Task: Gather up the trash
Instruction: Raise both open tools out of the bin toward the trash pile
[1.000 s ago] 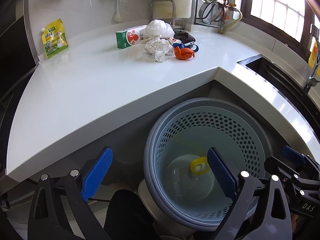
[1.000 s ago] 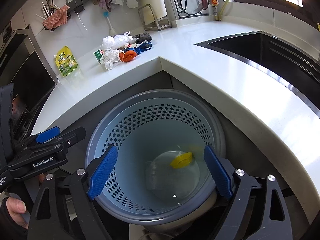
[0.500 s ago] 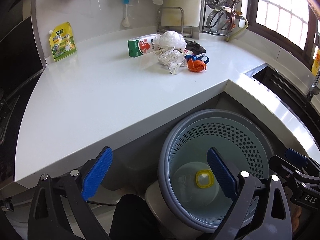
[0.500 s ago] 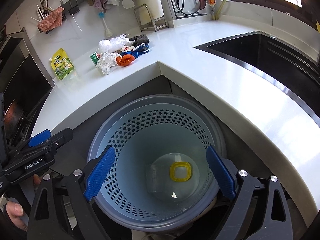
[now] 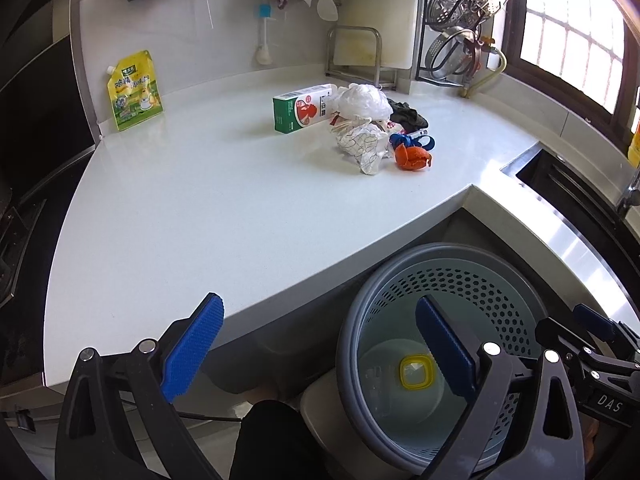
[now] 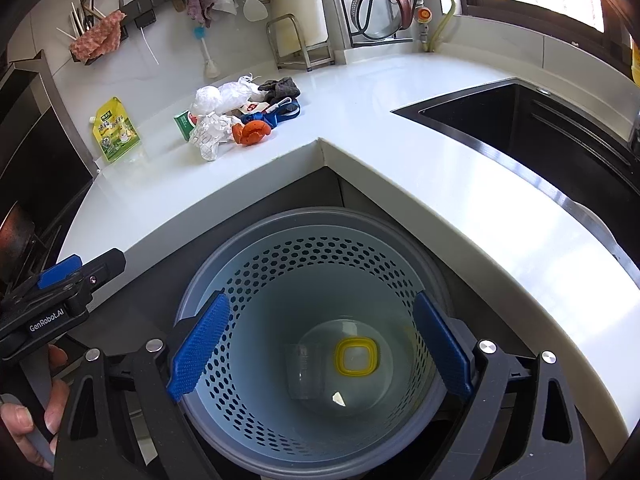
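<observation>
A grey-blue perforated trash basket [image 5: 516, 300] [image 6: 256, 272] stands on the floor below the counter corner. A clear container with a yellow lid [image 5: 416, 372] [image 6: 357, 356] lies on its bottom. A trash pile rests far back on the white counter: a green-and-red milk carton [image 5: 300, 110] [image 6: 183, 123], crumpled white wrappers [image 5: 362, 146] [image 6: 210, 136], an orange scrap [image 5: 412, 158] [image 6: 251, 132], blue and black pieces. My left gripper [image 5: 320, 344] is open and empty at the counter's front edge. My right gripper [image 6: 320, 344] is open and empty over the basket.
A yellow-green pouch [image 5: 134, 90] [image 6: 115, 130] leans on the back wall. A dark sink [image 6: 540, 128] lies to the right. Utensils, cloths and a pot rack [image 5: 460, 20] line the back wall. A hand [image 6: 36, 400] holds the left gripper's handle.
The left gripper has drawn back and left, so the basket sits further right in its view. The yellow-lidded container fell and settled flat on the basket's bottom. The right gripper rose slightly.
</observation>
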`<state>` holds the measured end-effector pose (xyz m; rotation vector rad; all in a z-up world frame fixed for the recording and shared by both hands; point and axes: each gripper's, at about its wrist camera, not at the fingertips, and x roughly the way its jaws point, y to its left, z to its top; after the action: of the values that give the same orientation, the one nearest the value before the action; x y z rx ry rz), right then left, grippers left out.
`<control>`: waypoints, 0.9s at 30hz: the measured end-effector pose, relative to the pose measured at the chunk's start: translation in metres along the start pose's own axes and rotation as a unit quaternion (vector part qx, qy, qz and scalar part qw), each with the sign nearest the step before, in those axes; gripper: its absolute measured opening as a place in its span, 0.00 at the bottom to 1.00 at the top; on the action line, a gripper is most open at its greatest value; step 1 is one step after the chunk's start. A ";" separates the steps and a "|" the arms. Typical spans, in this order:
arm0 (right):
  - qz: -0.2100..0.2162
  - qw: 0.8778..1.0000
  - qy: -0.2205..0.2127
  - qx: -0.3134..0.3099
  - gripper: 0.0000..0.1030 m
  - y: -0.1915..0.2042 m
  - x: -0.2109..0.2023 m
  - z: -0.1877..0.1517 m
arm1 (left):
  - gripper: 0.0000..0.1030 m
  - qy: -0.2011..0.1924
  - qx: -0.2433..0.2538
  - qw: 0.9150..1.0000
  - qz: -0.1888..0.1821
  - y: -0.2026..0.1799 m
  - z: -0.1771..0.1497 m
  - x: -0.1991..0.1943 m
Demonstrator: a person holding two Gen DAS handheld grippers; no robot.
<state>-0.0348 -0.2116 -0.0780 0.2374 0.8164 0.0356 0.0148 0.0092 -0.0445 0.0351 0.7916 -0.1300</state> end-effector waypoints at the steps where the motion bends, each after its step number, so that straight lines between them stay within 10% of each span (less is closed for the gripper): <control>1: 0.001 1.000 0.000 0.000 0.86 0.001 0.001 0.001 | 0.92 0.000 -0.001 1.000 0.001 0.002 0.001 0.001; 27: 0.001 0.999 -0.036 -0.025 0.86 0.035 0.034 0.063 | 0.92 -0.042 -0.020 0.997 0.055 0.046 0.054 0.023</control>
<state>0.0362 -0.1857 -0.0529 0.1924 0.7423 0.0493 0.0749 0.0481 -0.0242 0.0345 0.7064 -0.0109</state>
